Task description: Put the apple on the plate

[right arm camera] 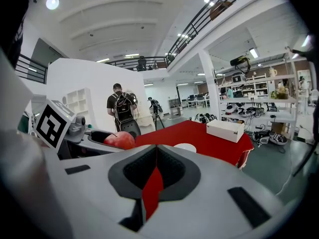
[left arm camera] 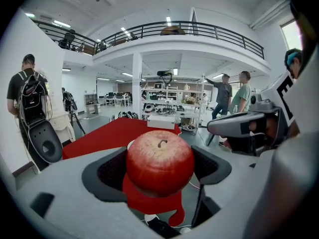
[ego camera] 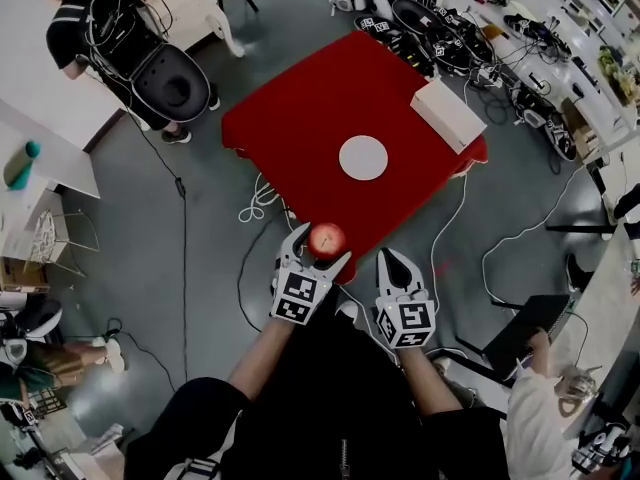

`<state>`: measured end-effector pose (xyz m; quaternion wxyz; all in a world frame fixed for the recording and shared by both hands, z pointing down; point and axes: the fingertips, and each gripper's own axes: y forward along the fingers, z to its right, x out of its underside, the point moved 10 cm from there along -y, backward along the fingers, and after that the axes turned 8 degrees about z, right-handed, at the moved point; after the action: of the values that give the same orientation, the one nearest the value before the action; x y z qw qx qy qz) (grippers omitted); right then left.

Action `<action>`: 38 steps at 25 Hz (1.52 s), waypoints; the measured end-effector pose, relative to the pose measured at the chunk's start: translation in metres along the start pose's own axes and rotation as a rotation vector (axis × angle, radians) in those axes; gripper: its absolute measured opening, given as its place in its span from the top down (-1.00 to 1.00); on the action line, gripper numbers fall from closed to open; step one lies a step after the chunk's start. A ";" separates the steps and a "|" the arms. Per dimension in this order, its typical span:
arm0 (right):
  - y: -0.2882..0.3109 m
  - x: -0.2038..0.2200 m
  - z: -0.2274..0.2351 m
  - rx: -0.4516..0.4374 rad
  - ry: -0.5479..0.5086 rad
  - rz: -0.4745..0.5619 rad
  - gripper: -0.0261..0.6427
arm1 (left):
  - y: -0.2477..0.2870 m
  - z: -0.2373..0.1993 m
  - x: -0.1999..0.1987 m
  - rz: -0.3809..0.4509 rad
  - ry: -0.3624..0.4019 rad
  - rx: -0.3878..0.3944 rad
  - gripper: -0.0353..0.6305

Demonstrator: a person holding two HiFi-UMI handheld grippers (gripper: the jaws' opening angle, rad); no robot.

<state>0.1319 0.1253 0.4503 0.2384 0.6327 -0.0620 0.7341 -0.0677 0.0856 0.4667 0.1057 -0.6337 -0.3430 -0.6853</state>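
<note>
A red apple (ego camera: 326, 239) is clamped between the jaws of my left gripper (ego camera: 318, 247), held in the air just off the near corner of the red table (ego camera: 300, 128). In the left gripper view the apple (left arm camera: 159, 162) fills the gap between the jaws, stem up. The white round plate (ego camera: 363, 157) lies near the table's middle, beyond the apple; its plate edge (right arm camera: 185, 147) shows in the right gripper view. My right gripper (ego camera: 395, 261) hovers beside the left one, jaws closed together with nothing between them. The apple (right arm camera: 119, 140) shows at its left.
A white box (ego camera: 448, 114) sits at the table's far right corner. Cables (ego camera: 262, 200) trail on the grey floor by the table. A person with a backpack (ego camera: 115, 28) stands far left. Gear and shelving (ego camera: 440, 38) crowd the floor beyond the table.
</note>
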 end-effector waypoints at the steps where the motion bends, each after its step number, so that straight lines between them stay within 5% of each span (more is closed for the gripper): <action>1: 0.005 -0.001 0.002 0.004 -0.001 -0.002 0.89 | 0.005 -0.004 -0.001 0.000 -0.001 0.005 -0.33; 21: 0.173 -0.025 0.060 0.092 0.030 -0.068 0.89 | 0.171 -0.130 -0.022 -0.042 0.019 0.137 -0.33; 38: 0.200 -0.017 0.088 0.165 0.089 -0.160 0.89 | 0.267 -0.137 0.002 -0.084 0.030 0.236 -0.33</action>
<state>0.1265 -0.0894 0.4934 0.2461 0.6197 0.0601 0.7428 -0.0222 -0.1950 0.5635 0.1560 -0.5918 -0.4459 -0.6532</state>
